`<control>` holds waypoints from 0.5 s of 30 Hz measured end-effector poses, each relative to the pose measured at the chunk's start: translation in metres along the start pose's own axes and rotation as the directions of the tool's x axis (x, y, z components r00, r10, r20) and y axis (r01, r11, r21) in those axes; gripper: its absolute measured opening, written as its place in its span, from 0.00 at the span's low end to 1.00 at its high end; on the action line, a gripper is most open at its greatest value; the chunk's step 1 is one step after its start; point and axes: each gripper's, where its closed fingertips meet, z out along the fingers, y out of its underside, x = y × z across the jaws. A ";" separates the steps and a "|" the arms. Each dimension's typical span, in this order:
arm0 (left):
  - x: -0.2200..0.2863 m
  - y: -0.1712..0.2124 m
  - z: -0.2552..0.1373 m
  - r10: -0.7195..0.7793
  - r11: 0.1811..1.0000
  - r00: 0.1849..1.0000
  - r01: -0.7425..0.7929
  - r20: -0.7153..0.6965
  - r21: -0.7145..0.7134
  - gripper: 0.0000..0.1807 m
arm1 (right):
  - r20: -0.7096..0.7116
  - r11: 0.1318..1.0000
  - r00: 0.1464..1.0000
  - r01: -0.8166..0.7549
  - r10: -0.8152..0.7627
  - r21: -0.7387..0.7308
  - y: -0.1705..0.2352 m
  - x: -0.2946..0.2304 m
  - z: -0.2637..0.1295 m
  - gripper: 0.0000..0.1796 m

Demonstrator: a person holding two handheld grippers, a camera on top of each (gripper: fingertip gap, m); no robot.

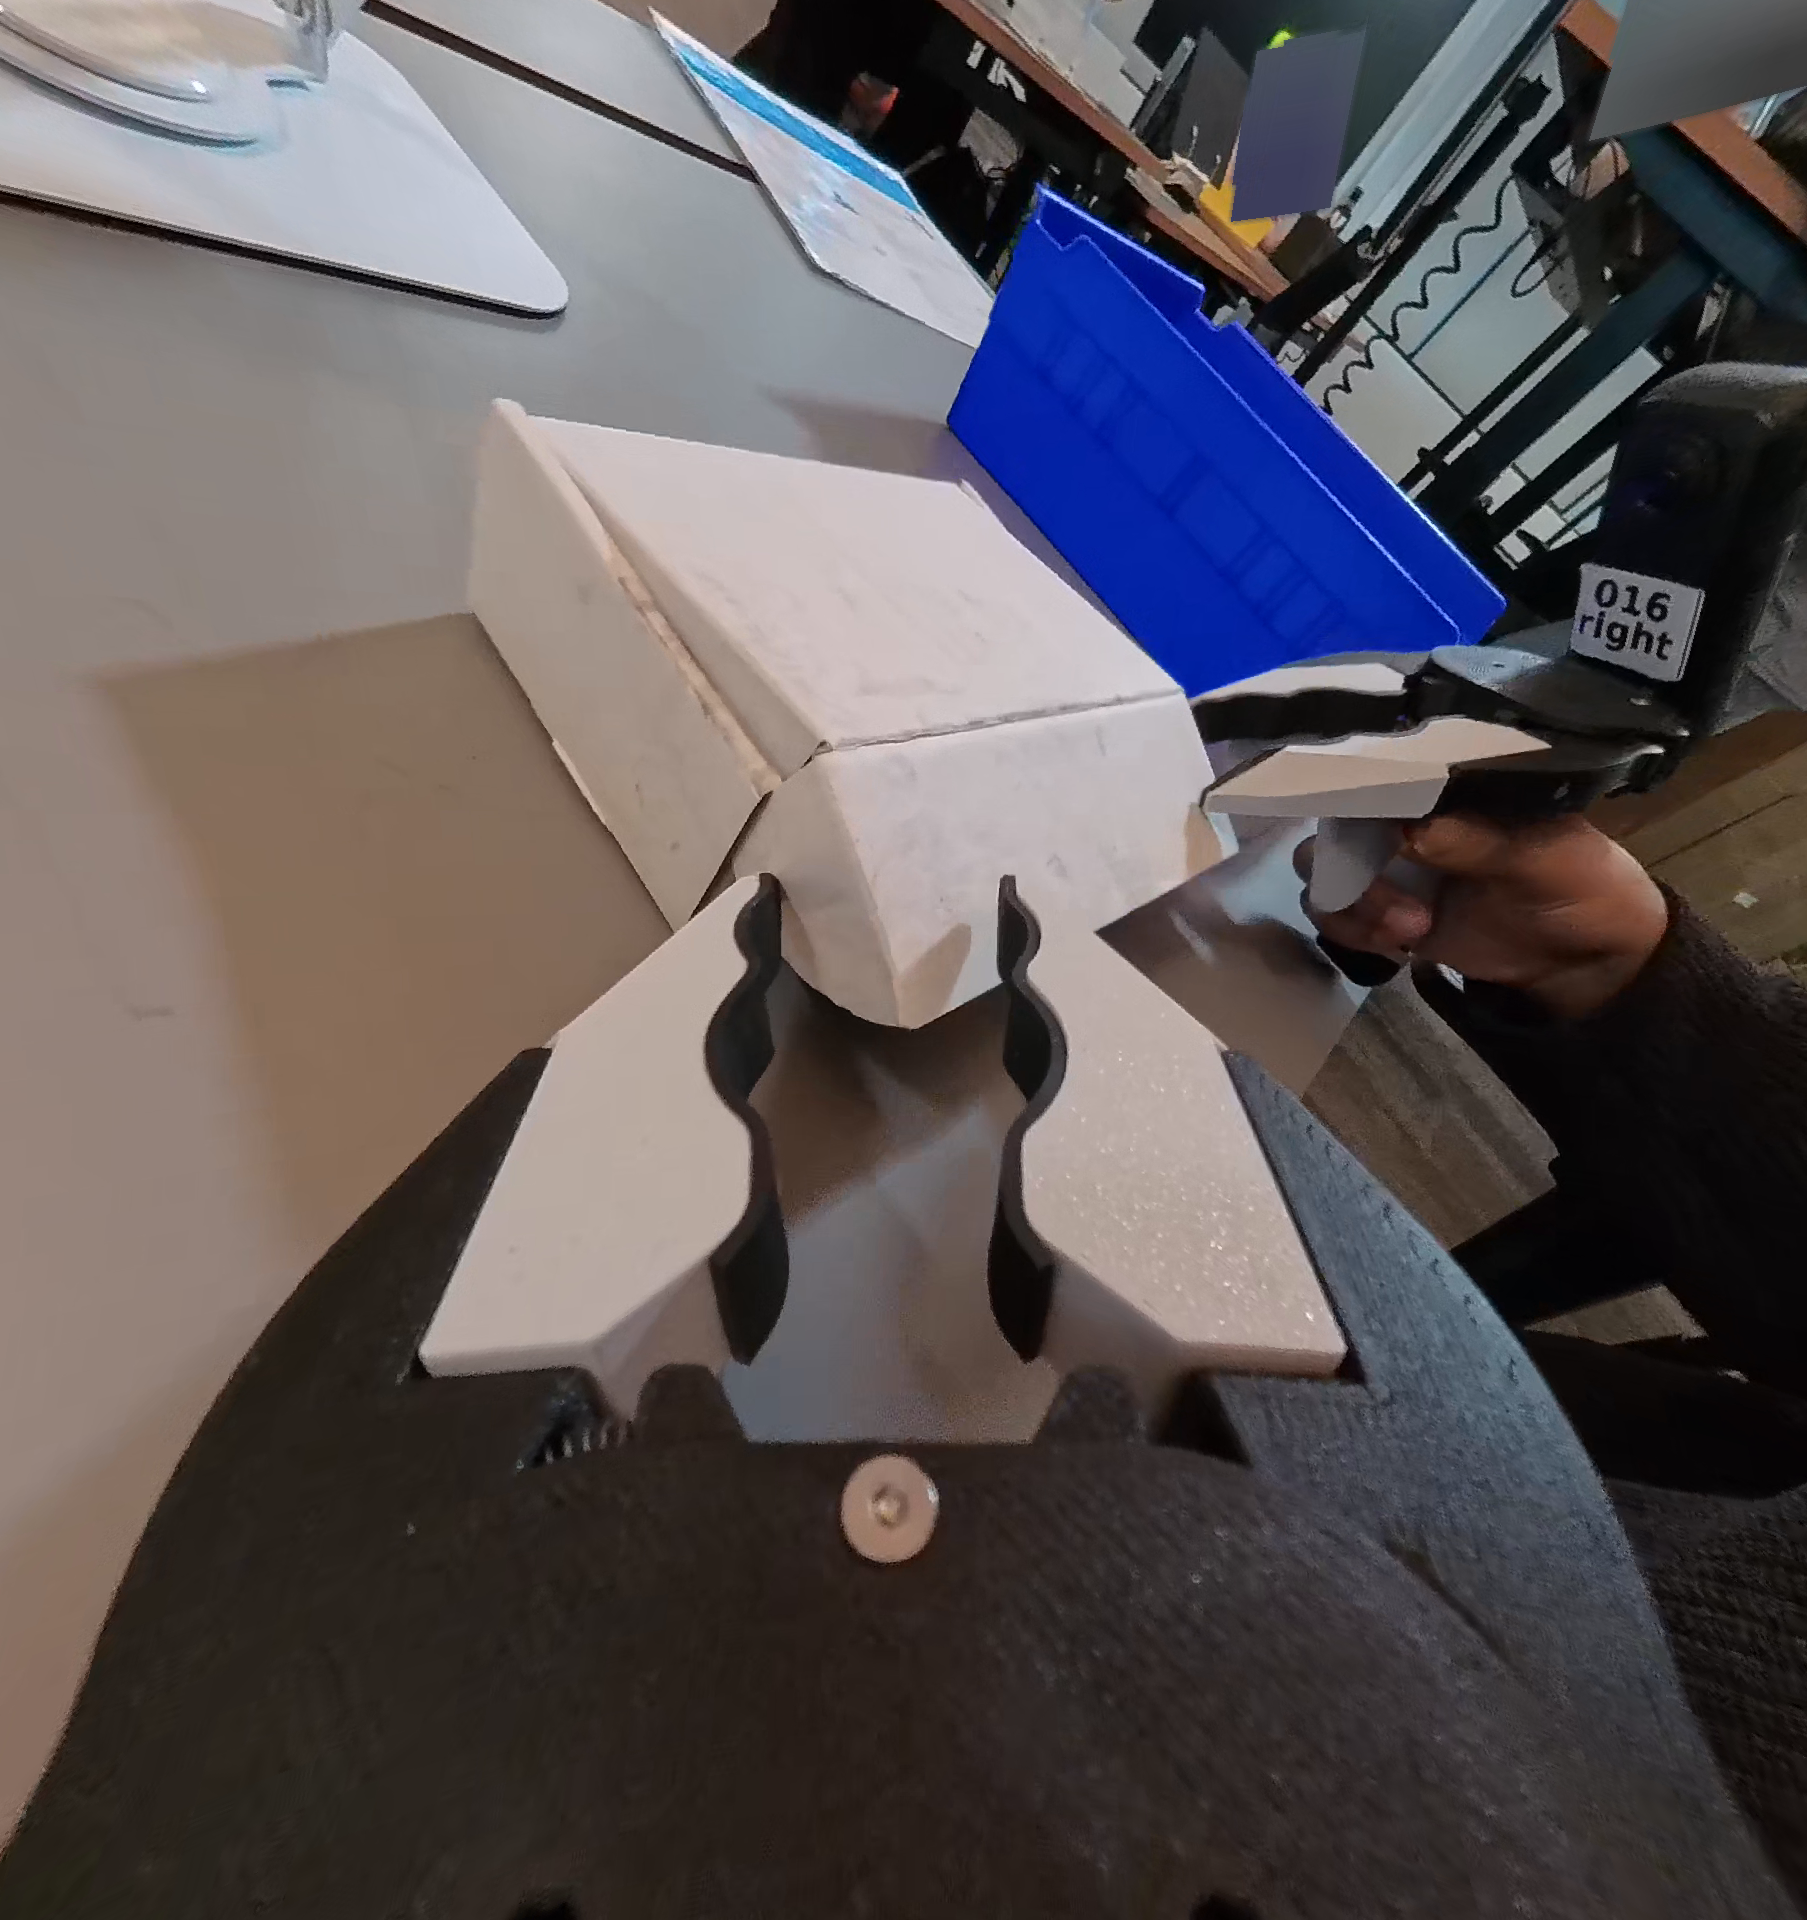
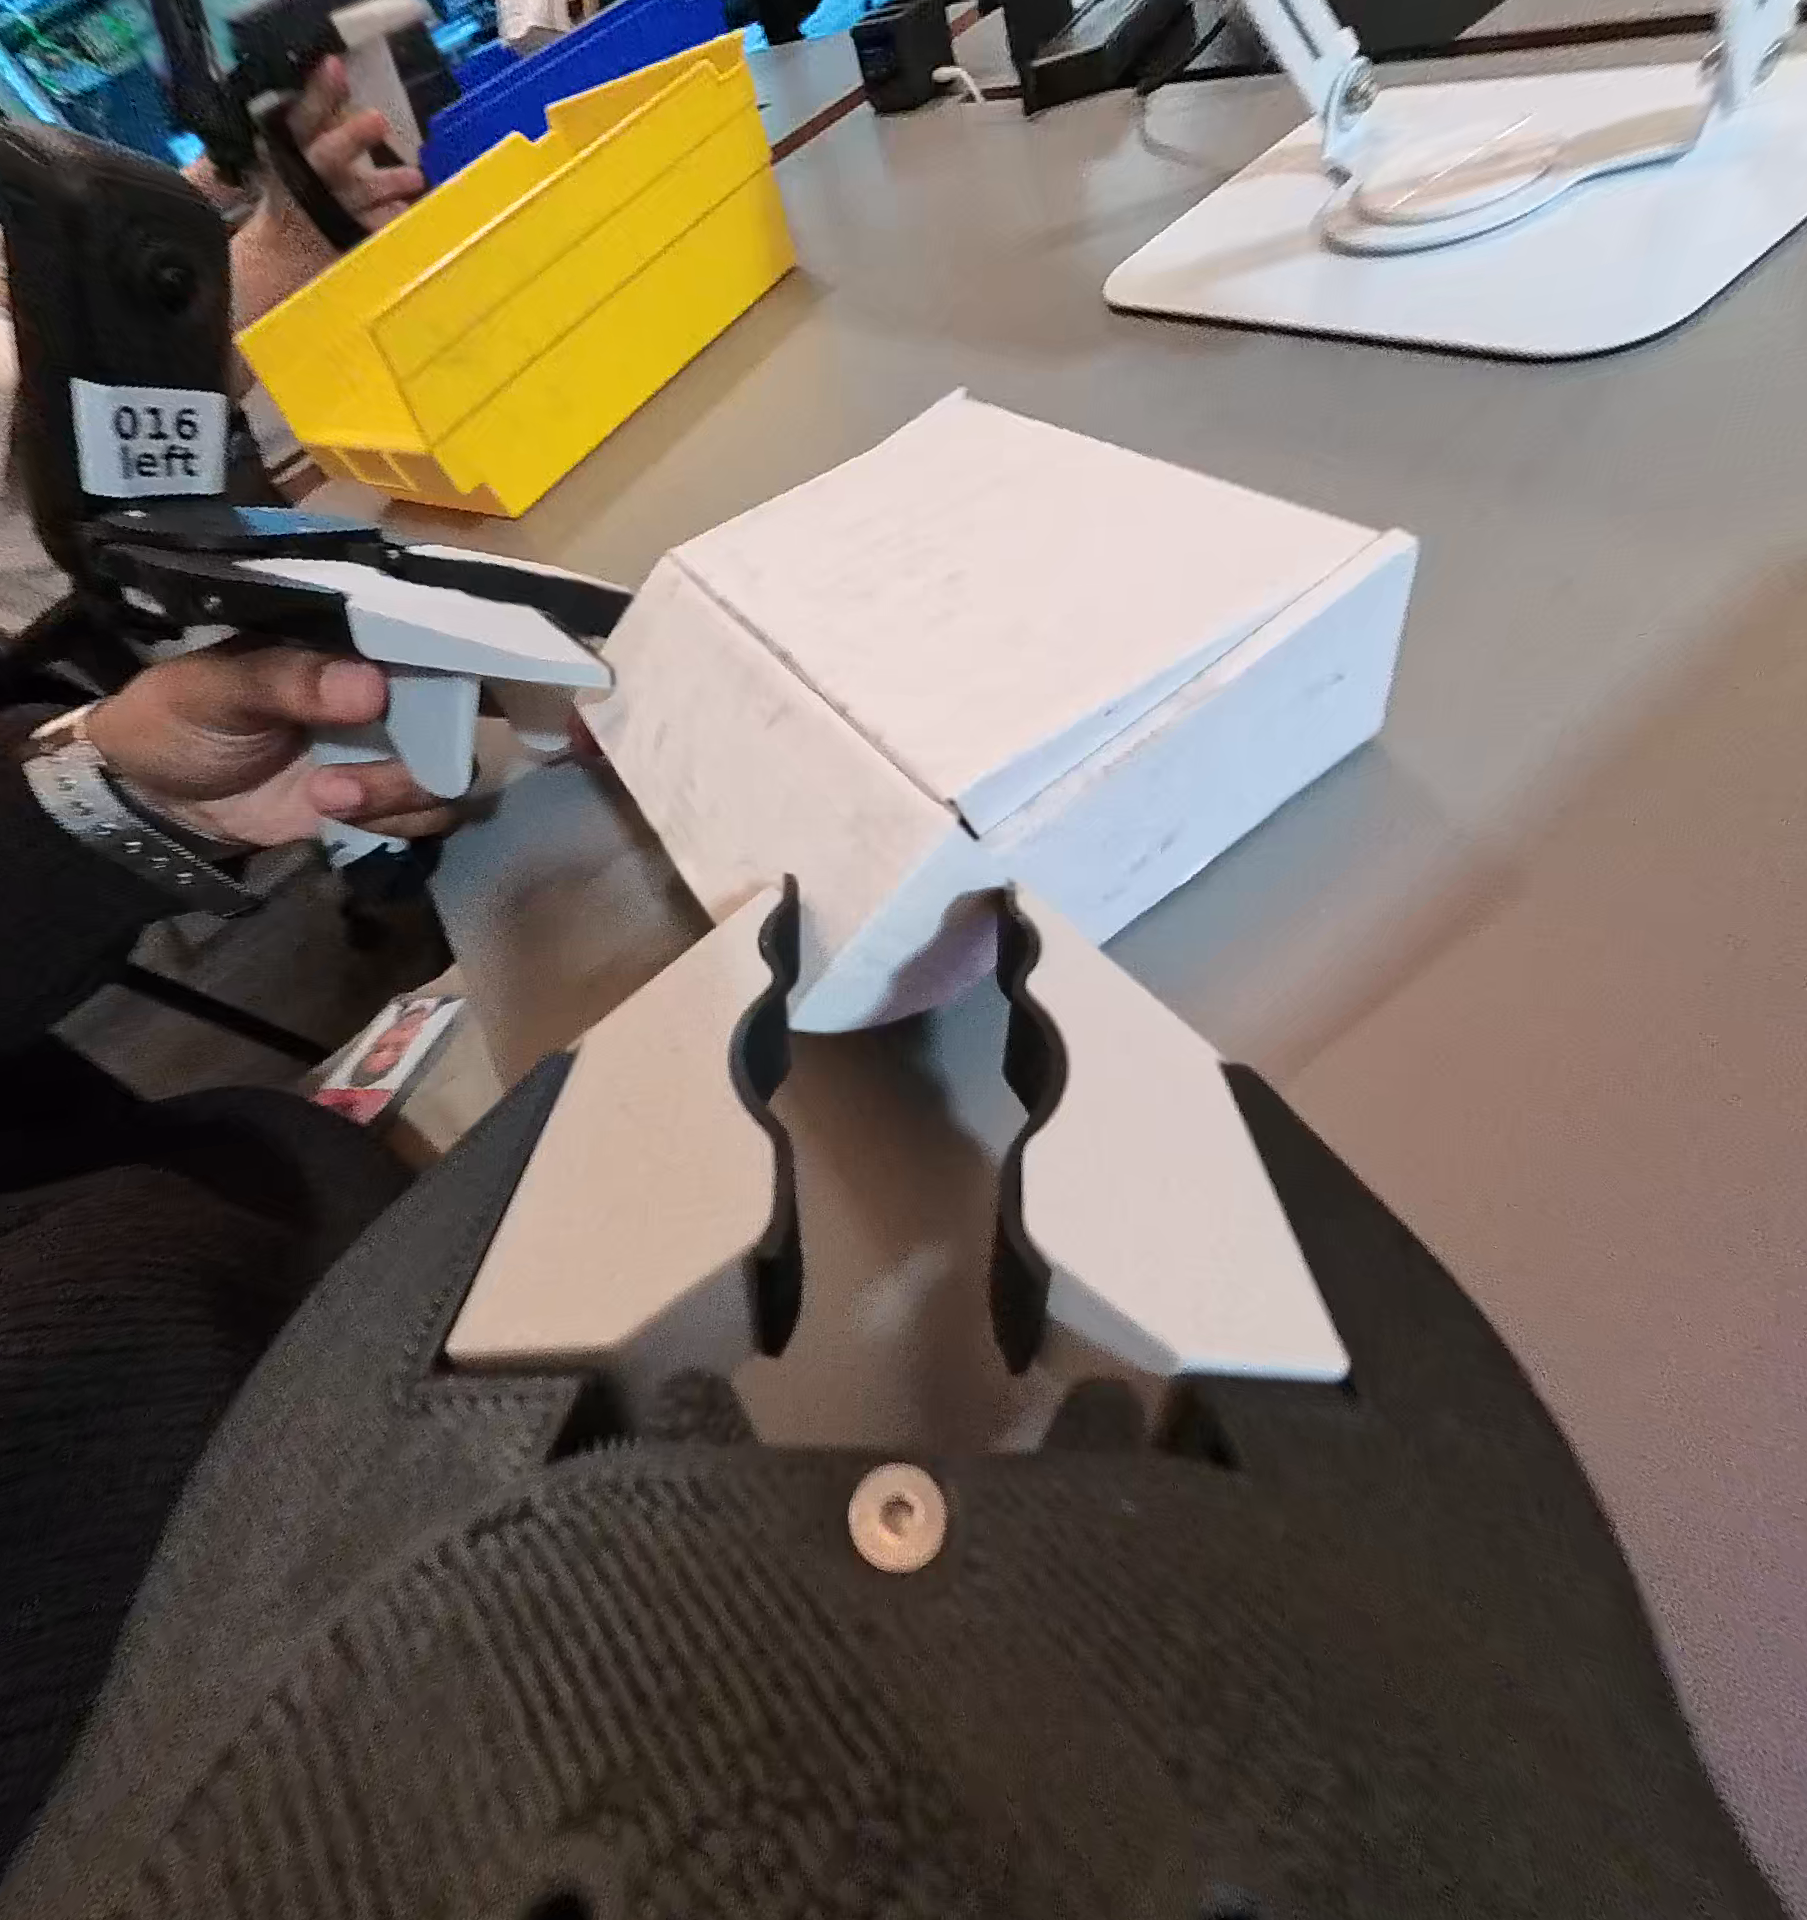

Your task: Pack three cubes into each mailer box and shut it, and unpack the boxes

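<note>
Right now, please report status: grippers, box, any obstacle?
Left gripper open at one front corner of box, right gripper open at the other. Box lid down, front flap untucked. Blue bin behind; nothing blocking.

One white mailer box (image 1: 878, 623), one blue bin (image 1: 1190, 468), one yellow bin (image 2: 546, 281), two tongs (image 1: 888, 904) (image 2: 899, 914).

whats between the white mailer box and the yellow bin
Nothing: in the right wrist view a bare strip of grey table separates the mailer box from the yellow bin.
</note>
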 end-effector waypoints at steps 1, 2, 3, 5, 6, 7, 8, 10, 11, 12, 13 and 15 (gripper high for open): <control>-0.001 -0.001 -0.001 -0.005 1.000 1.000 0.005 0.000 0.003 0.22 | 0.020 1.000 1.000 -0.014 0.015 -0.005 0.001 -0.002 -0.001 0.20; -0.002 -0.001 -0.001 -0.007 1.000 1.000 0.007 0.000 0.004 0.22 | 0.035 1.000 0.999 -0.023 0.023 -0.011 0.002 -0.005 0.000 0.19; -0.003 -0.002 -0.002 -0.007 1.000 1.000 0.007 0.002 0.004 0.23 | 0.044 1.000 0.999 -0.027 0.028 -0.016 0.002 -0.007 0.000 0.19; -0.005 -0.003 -0.003 0.000 1.000 1.000 0.000 0.009 0.005 0.24 | 0.066 0.999 0.997 -0.035 0.037 -0.027 0.004 -0.012 0.001 0.18; -0.007 -0.004 -0.004 0.007 1.000 1.000 -0.007 0.018 0.006 0.25 | 0.085 0.999 0.995 -0.041 0.043 -0.032 0.005 -0.015 0.001 0.18; -0.008 -0.004 -0.005 0.016 1.000 1.000 -0.016 0.025 0.006 0.25 | 0.100 0.998 0.994 -0.048 0.051 -0.035 0.006 -0.018 0.001 0.18; -0.009 -0.006 -0.006 0.028 1.000 0.999 -0.028 0.030 0.006 0.25 | 0.110 0.998 0.992 -0.052 0.056 -0.034 0.006 -0.020 0.002 0.17; -0.011 -0.009 -0.009 0.054 0.998 0.998 -0.055 0.045 0.016 0.27 | 0.131 0.998 0.990 -0.052 0.055 -0.029 0.004 -0.024 0.002 0.14; -0.013 -0.012 -0.010 0.068 0.997 0.996 -0.070 0.063 0.027 0.30 | 0.141 0.998 0.988 -0.053 0.057 -0.028 0.004 -0.026 0.003 0.14; -0.016 -0.015 -0.012 0.084 0.995 0.993 -0.087 0.089 0.038 0.33 | 0.151 0.998 0.987 -0.055 0.059 -0.028 0.005 -0.028 0.003 0.14; -0.016 -0.018 -0.015 0.103 0.993 0.988 -0.109 0.111 0.050 0.35 | 0.162 0.998 0.985 -0.055 0.059 -0.030 0.005 -0.030 0.004 0.15; -0.013 -0.026 -0.020 0.143 0.985 0.978 -0.156 0.155 0.078 0.41 | 0.176 0.998 0.983 -0.049 0.054 -0.037 0.007 -0.034 0.006 0.17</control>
